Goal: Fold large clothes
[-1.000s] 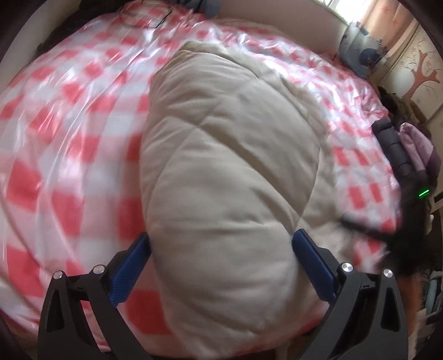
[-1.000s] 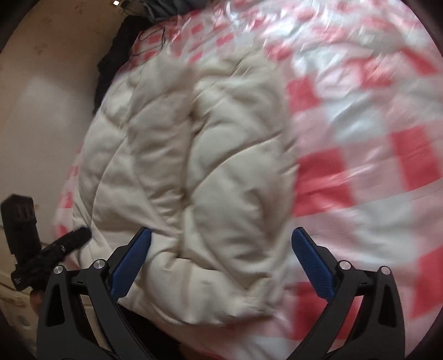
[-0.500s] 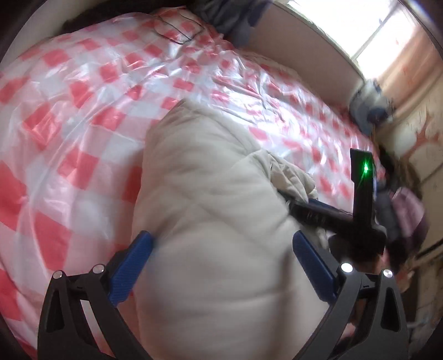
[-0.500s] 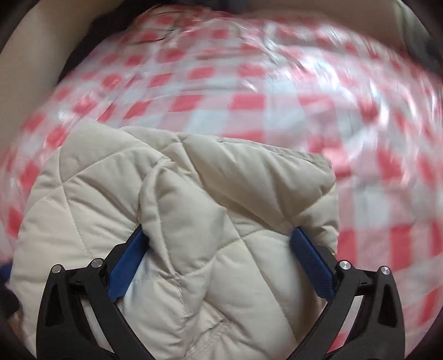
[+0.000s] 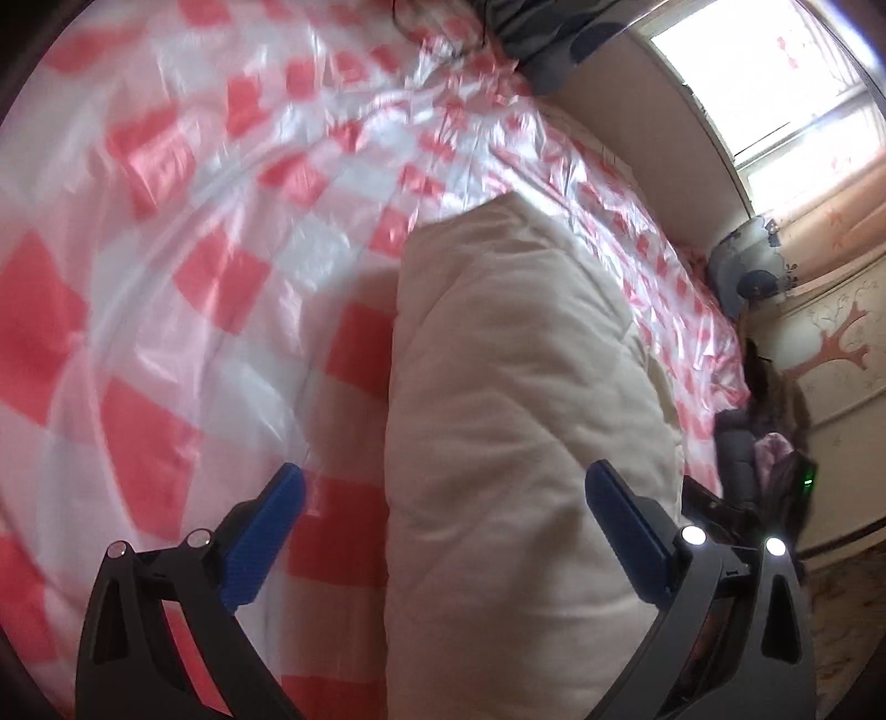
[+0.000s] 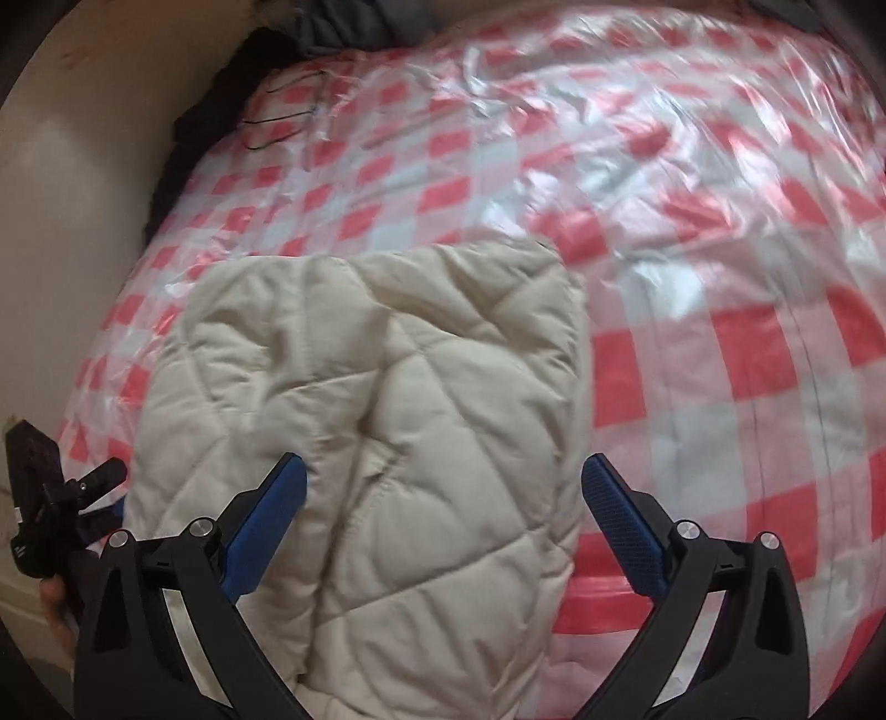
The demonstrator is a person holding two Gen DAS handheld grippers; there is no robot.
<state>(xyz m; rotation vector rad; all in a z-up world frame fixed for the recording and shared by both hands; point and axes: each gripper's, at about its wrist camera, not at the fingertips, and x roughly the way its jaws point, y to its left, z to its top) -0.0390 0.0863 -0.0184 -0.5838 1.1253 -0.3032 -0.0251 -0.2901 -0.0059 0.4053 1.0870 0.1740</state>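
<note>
A cream quilted puffer coat (image 6: 387, 421) lies folded into a thick block on a bed under a red-and-white checked plastic sheet (image 6: 692, 277). In the left wrist view the same coat (image 5: 515, 415) appears edge-on as a tall bulging stack. My left gripper (image 5: 443, 498) is open, its blue fingers wide apart, hovering just short of the coat's left edge. My right gripper (image 6: 443, 498) is open too, held over the coat's near end, grasping nothing. The left gripper also shows as a black device (image 6: 50, 509) at the lower left of the right wrist view.
Dark clothes (image 6: 343, 27) are piled at the bed's far end, with a thin black cord (image 6: 277, 119) on the sheet. A beige wall (image 6: 72, 221) borders the bed's left side. Dark and purple garments (image 5: 769, 443) sit off the bed's right edge, below a window (image 5: 775, 72).
The left view has swung leftward, so the coat now sits at centre-right and more checked sheet shows. The right gripper has drawn back a little; the whole folded coat is now in view.
</note>
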